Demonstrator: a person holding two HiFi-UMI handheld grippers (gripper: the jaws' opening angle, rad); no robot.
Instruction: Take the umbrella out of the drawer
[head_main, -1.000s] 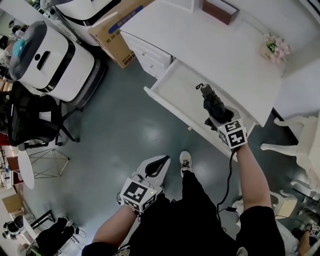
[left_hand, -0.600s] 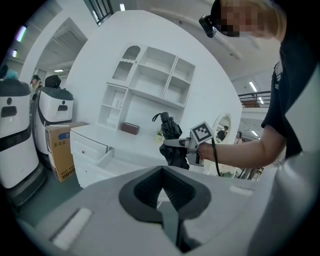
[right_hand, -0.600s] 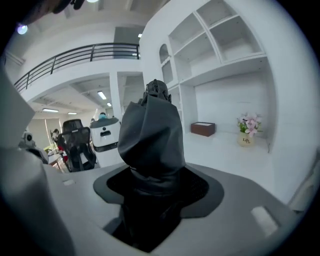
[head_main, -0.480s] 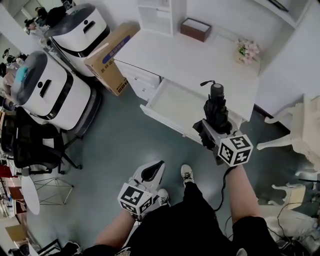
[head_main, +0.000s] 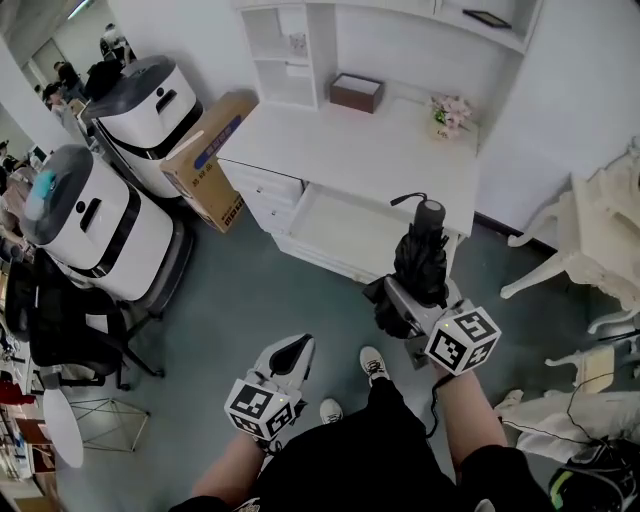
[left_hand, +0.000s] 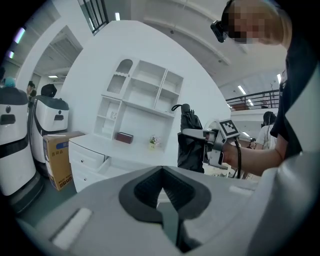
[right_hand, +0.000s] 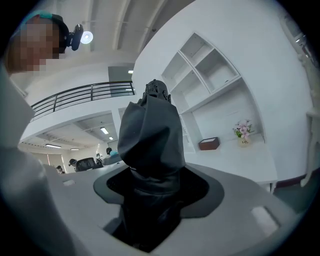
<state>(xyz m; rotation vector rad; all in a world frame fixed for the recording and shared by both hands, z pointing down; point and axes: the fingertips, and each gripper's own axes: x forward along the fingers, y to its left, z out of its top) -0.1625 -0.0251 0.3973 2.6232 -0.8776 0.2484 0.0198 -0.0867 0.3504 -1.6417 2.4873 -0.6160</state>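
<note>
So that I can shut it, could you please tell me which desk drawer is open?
The wide drawer under the middle of the desk: it is pulled out, while the small drawers stacked at its left end are shut.

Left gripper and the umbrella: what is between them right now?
Nothing but bare floor in the head view separates the left gripper from the umbrella.

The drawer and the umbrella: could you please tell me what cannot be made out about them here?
- Drawer: in the head view its right end is covered by the umbrella that the right gripper holds.
- Umbrella's lower end: in the right gripper view it is buried between the jaws.
- Brown box on the desk: in the head view too small to show any contents.
</note>
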